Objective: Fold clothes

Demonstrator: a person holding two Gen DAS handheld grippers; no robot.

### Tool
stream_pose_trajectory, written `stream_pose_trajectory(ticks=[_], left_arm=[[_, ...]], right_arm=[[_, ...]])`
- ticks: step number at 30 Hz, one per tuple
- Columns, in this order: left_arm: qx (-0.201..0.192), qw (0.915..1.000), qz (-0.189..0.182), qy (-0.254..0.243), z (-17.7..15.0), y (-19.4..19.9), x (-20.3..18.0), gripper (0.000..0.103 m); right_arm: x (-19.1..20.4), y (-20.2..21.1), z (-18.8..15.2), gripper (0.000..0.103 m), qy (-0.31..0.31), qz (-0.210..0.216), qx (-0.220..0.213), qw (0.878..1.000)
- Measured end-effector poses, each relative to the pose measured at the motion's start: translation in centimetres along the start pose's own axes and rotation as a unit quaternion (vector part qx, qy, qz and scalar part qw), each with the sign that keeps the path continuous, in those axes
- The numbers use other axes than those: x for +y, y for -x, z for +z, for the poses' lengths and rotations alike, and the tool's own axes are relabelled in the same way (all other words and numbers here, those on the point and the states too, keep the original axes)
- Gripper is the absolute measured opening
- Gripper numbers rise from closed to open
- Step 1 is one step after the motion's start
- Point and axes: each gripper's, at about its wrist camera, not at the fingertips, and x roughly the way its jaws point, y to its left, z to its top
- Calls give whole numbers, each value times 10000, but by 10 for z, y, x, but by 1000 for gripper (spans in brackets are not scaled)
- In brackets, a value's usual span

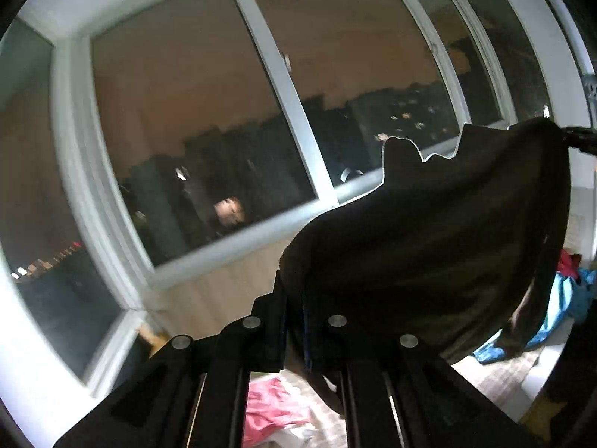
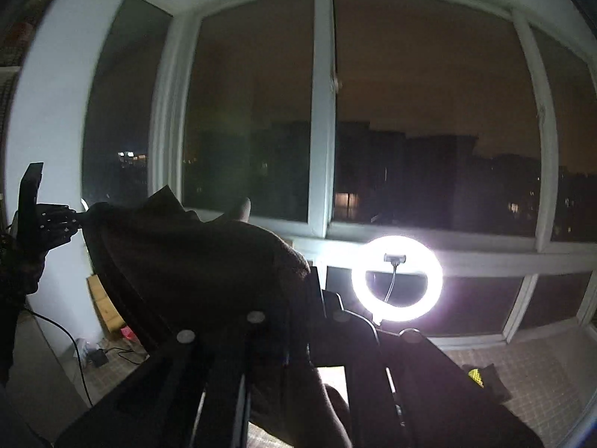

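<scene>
Two hand-held grippers are seen clamped on one dark garment (image 1: pixel 429 246), which is stretched in the air between them in front of a large window (image 1: pixel 194 119). In the left wrist view, the left hand-held gripper (image 1: pixel 294 291) is closed on an edge of the cloth, and the garment spreads away from it toward two o'clock, where its far corner is pinched by the right hand-held gripper (image 1: pixel 571 135) at the frame's three o'clock edge. In the right wrist view, the right hand-held gripper (image 2: pixel 317 291) is shut on the same cloth, and the fabric runs off toward ten o'clock to the left hand-held gripper (image 2: pixel 76 220), whose tips are closed on the opposite corner. The garment's upper edge is bunched and wavy between the two holds, while a lower part hangs down below each gripper. A lit ring light (image 2: pixel 397 278) is seen at three o'clock of the right hand-held gripper, below the window sill. Pink clothing (image 1: pixel 276 407) and blue clothing (image 1: pixel 559 317) are seen lying below, well apart from the raised garment.
</scene>
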Motion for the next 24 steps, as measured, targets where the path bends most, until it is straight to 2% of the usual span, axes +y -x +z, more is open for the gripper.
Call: stream_pose_trajectory(ticks=[4,6,8,12,14,17,21,24], left_arm=[[-85,9998,113,143,5,63,-8,6],[-74,9997,221,40,6,83,-15,6],[-54,9996,267,-32,7,92,-17,6],[71,9997,244,-7,4,84,-16,6],[166,9997,204,-8,1,66,-16,6],[391,9992,121,-27,-6,32,-19,6],[796,9968,-111,22,-29,-63,-4,6],[1067,9941,-186,-71,-47,-146,3,6]], right_arm=[[11,51,4,6,70,11,-132,9999],[17,71,6,6,127,-28,-128,9998],[22,80,7,6,173,-91,-157,9997],[22,67,1,6,222,-155,-69,9996],[19,54,-4,6,197,-168,43,9997],[11,6,-16,6,171,-268,293,9991],[-10,-88,-39,6,20,-345,765,9965],[-25,-177,-62,6,13,-515,1217,9912]])
